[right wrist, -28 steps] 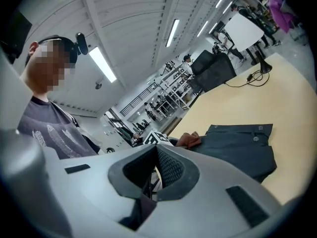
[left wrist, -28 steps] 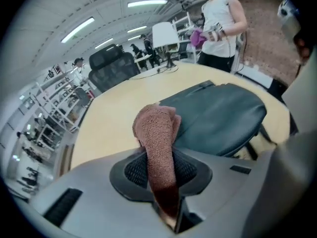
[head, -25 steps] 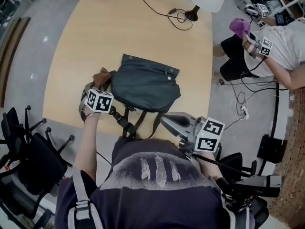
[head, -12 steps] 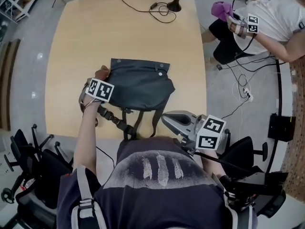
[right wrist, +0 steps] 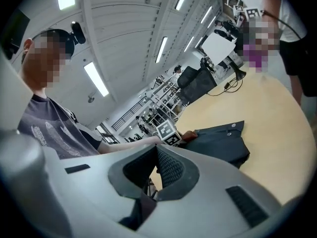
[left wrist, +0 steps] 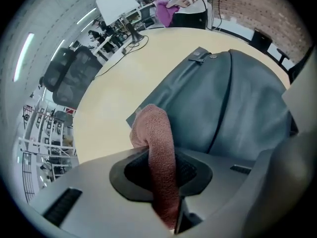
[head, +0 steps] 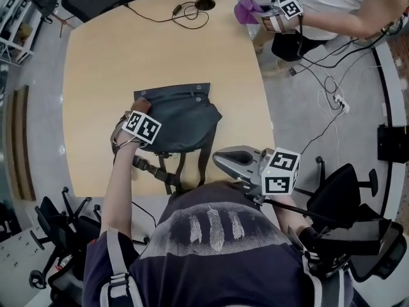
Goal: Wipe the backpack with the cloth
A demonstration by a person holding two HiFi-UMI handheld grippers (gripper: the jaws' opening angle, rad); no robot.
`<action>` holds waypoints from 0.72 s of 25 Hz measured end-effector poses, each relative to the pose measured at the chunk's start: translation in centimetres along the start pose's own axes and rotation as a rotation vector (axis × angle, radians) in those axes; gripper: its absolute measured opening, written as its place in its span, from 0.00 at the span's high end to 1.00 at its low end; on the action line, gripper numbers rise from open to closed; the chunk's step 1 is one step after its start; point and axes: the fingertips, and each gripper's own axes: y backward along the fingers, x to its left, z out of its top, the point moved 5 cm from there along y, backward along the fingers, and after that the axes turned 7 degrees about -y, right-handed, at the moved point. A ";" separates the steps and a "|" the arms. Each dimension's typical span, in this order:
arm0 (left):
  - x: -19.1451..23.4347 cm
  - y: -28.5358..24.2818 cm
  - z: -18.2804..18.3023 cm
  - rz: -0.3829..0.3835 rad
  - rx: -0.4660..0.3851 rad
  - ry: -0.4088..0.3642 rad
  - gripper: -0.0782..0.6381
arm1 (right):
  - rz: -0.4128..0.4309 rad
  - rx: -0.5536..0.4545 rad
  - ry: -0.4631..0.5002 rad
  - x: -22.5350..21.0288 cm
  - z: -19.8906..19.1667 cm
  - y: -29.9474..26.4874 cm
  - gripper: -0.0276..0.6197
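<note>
A dark grey backpack (head: pixel 182 115) lies flat on the wooden table (head: pixel 102 62), its straps trailing toward the near edge. My left gripper (head: pixel 137 110) sits over the bag's left part, shut on a reddish-brown cloth (head: pixel 140 100). In the left gripper view the cloth (left wrist: pixel 157 148) stands pinched between the jaws, its folded end resting against the backpack (left wrist: pixel 237 108). My right gripper (head: pixel 220 160) hangs off the table's near edge by my torso, away from the bag, jaws together with nothing held. In the right gripper view the backpack (right wrist: pixel 220 145) lies further off on the table.
A lamp base (head: pixel 204 2) and a coiled cable (head: pixel 182 10) sit at the table's far end. Another person (head: pixel 332 2) with a purple cloth (head: pixel 246 8) is at the far right. Office chairs (head: pixel 57 219) (head: pixel 345 190) flank me; cables (head: pixel 332 107) lie on the floor.
My left gripper, still holding the cloth, has moved a little rightwards from the backpack's left edge onto the bag. The head view has shifted. The right gripper has stayed put.
</note>
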 end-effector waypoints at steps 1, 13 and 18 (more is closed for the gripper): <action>-0.3 0.0 0.8 0.003 0.005 -0.028 0.77 | -0.001 -0.003 -0.007 -0.2 -0.1 0.3 0.95; -6.1 1.3 9.6 -0.028 -0.014 -0.282 0.77 | 0.022 -0.026 -0.006 -1.5 0.7 3.5 0.95; -7.8 1.6 12.4 -0.040 -0.006 -0.405 0.77 | 0.014 -0.050 -0.007 -2.1 0.9 4.9 0.95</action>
